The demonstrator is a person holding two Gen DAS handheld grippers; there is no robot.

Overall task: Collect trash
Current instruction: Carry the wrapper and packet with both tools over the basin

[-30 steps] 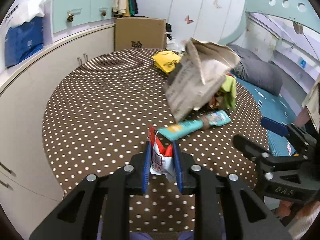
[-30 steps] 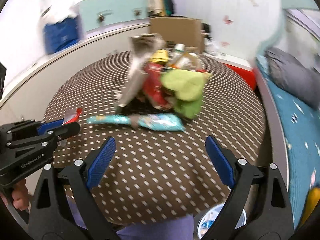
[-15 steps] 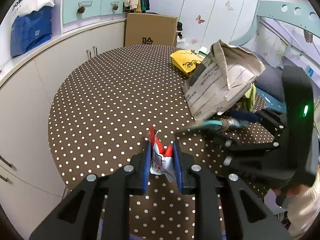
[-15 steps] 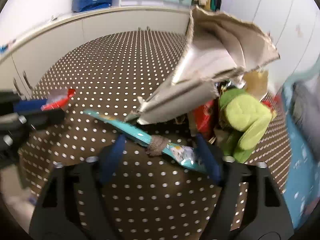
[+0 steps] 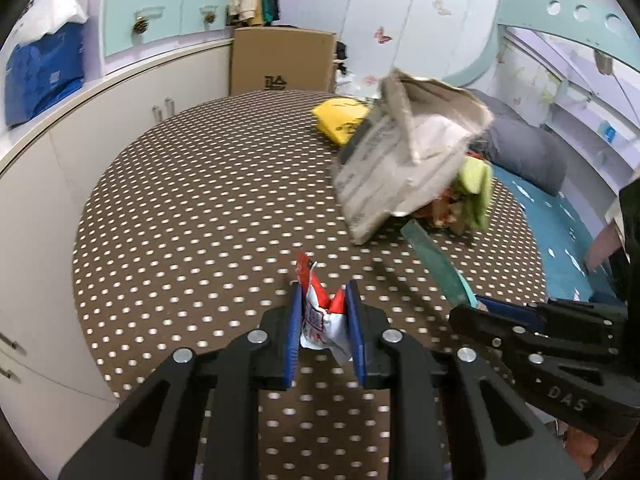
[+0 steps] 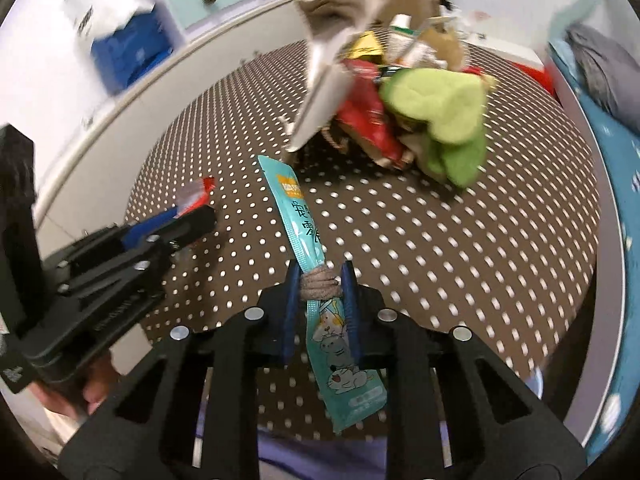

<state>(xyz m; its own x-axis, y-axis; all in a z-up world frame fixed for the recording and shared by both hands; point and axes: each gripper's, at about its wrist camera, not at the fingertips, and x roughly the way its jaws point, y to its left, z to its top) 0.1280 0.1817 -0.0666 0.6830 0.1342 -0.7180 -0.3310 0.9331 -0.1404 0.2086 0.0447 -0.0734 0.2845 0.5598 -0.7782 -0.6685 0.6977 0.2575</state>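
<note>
Closing my right gripper (image 6: 320,280) on the teal snack sachet (image 6: 310,248), I am catching it at its middle, right where a brown hair tie (image 6: 320,285) is wrapped round it — the jaws are drawing in on that knot with the sachet between them, its printed end hanging down past my fingers and its other end pointing up toward the heap. I judge the banded waist to be the sensible spot, since the thin film would otherwise be slipping flat through the pads.

My left gripper (image 5: 326,320) is pinching a crumpled red-and-white wrapper (image 5: 320,312) between its blue pads, clear of the cloth. I am carrying that piece while the other hand is working, so both hands are bringing something away at once.

Beyond the tools, the brown polka-dot tablecloth (image 5: 192,208) is lying bare on the near side. The rest of the trash is sitting farther off, well apart from both grippers: a crumpled grey paper bag (image 5: 404,160) leaning over the pile, a yellow packet (image 5: 340,120) behind it, a red packet (image 6: 368,116) and a green plush thing (image 6: 444,120) beside it. In the left view the sachet's tip is poking out just beside the bag's lower edge — near it, though whether touching I cannot tell.
</note>
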